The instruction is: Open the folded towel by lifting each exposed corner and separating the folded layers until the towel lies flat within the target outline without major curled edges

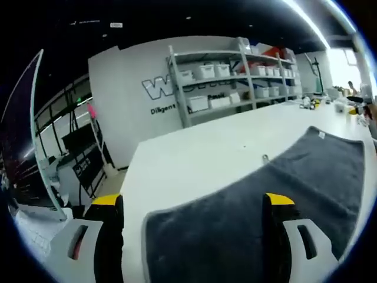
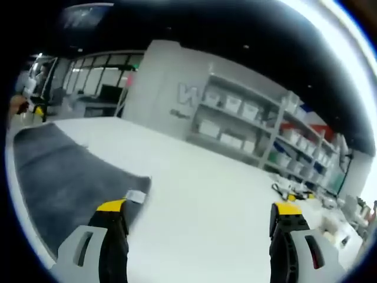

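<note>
Both of your tools were open and held nothing. In the left gripper view the left tool [image 1: 191, 221] stood with its jaws wide apart over the near end of the grey towel [image 1: 265, 200]; in the right gripper view the right tool [image 2: 200, 227] had its jaws spread over bare white surface [image 2: 200, 177], with the towel [image 2: 59, 171] lying off to its left.

The towel lay spread on the white surface and already looked largely flat. In the left gripper view its near edge ran between the jaws, and its far corner carried a small white tag [image 1: 321, 135]. In the right gripper view another corner sat just beside the left jaw and bore a white label [image 2: 135, 196]. You could not tell from these views whether any fold was left, nor make out a target outline.

The cloth looked soft, limp and light, with a plush nap that would drag on the surface rather than slide. You would have done best to pinch a single layer right at a corner, since a grip further in could gather a crease.

There was plenty of open surface ahead of both tools. Small clutter [image 2: 294, 191] lay well away at the far right, and the shelves [image 1: 235, 76] stood beyond the surface's far edge.
</note>
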A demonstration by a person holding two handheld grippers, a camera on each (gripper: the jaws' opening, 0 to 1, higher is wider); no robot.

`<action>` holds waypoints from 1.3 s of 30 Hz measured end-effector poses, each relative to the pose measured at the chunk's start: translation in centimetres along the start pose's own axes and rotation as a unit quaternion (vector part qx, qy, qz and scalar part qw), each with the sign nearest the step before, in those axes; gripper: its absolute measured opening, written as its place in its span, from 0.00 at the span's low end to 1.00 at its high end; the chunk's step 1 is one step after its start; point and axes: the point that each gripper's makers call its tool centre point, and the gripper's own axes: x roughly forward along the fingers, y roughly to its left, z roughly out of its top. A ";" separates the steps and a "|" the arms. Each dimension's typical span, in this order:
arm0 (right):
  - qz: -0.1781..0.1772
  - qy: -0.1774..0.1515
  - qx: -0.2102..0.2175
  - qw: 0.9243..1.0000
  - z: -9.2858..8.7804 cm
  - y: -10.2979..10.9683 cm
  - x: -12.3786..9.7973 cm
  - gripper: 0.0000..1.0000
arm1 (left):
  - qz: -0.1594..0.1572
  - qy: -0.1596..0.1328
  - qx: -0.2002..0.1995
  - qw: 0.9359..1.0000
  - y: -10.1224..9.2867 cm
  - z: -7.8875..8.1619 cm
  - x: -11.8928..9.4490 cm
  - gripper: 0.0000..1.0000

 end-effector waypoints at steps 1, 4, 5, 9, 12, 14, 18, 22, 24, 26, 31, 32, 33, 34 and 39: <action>0.004 0.000 -0.003 1.000 0.3 0.1 0.4 1.00 | -0.001 0.003 -0.003 1.000 0.1 -0.1 0.3 0.96; 0.010 0.000 -0.011 1.000 1.3 0.1 1.8 1.00 | -0.001 0.011 -0.016 1.000 0.8 -0.2 1.4 0.95; 0.015 0.001 -0.016 1.000 1.7 0.3 2.2 1.00 | -0.004 0.019 -0.025 1.000 1.0 -0.4 1.9 0.94; 0.026 -0.001 -0.024 0.999 3.1 1.0 4.1 1.00 | -0.008 0.018 -0.040 0.999 1.7 0.2 3.3 0.92; 0.033 -0.012 -0.027 0.999 4.4 1.4 4.9 1.00 | -0.007 0.023 -0.039 0.999 2.1 0.4 4.1 0.92; 0.036 -0.014 -0.030 0.999 5.1 1.8 5.3 1.00 | -0.002 0.021 -0.027 0.999 2.5 1.0 4.4 0.92; 0.044 -0.012 -0.035 0.998 6.1 2.0 6.5 1.00 | -0.011 0.019 -0.025 0.999 2.7 1.3 5.2 0.90; 0.071 0.004 -0.035 0.997 6.1 3.3 8.2 1.00 | -0.008 0.041 -0.018 0.999 2.9 0.1 6.7 0.90; 0.074 0.008 -0.033 0.997 6.2 3.7 8.9 1.00 | -0.005 0.046 -0.016 0.999 3.1 -0.1 7.1 0.89; 0.079 0.009 -0.038 0.996 6.5 4.5 9.1 1.00 | -0.007 0.051 -0.015 0.999 3.2 -0.4 7.4 0.89; 0.085 0.011 -0.039 0.996 7.0 4.5 10.0 1.00 | -0.001 0.062 -0.014 0.998 3.7 -1.8 8.2 0.84; 0.070 0.008 -0.042 0.997 7.0 4.0 10.2 1.00 | 0.004 0.065 -0.017 0.998 3.9 -2.2 8.4 0.83; 0.062 0.016 -0.050 0.997 6.6 3.7 10.4 1.00 | 0.006 0.067 -0.018 0.998 3.9 -2.5 8.6 0.83; 0.061 0.025 -0.056 0.996 6.1 3.7 10.8 1.00 | 0.009 0.070 -0.019 0.997 4.1 -2.8 8.7 0.83; 0.071 0.039 -0.050 0.995 5.6 3.7 12.2 0.99 | 0.031 0.084 -0.021 0.996 5.1 -4.5 9.0 0.73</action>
